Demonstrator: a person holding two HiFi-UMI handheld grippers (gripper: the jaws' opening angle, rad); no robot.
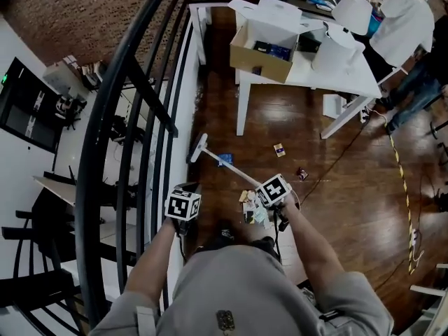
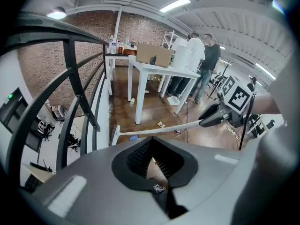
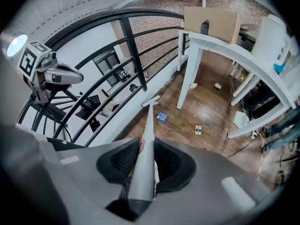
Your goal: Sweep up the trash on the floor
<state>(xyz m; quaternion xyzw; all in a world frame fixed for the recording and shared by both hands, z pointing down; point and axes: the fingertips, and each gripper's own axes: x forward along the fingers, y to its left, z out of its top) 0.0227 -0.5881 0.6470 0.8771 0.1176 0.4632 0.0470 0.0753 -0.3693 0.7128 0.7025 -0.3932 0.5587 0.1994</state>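
My right gripper (image 1: 274, 194) (image 3: 146, 161) is shut on the white broom handle (image 3: 145, 139). The handle slants down to the broom head (image 1: 199, 148) (image 3: 151, 100) on the wooden floor by the railing. A blue wrapper (image 1: 225, 159) (image 3: 162, 117) lies just past the head, and a yellow card (image 1: 279, 150) (image 3: 198, 130) lies farther right. A small heap of scraps (image 1: 250, 207) sits below the right gripper. My left gripper (image 1: 183, 208) (image 2: 157, 165) is shut on a thin dark strip with white print (image 2: 160, 189). What the strip belongs to is hidden.
A black curved railing (image 1: 133, 117) runs along the left, with a drop to a lower floor beyond it. A white table (image 1: 336, 75) bears a cardboard box (image 1: 262, 51). People (image 1: 413, 26) stand at the back right. A striped cable (image 1: 402, 180) crosses the floor on the right.
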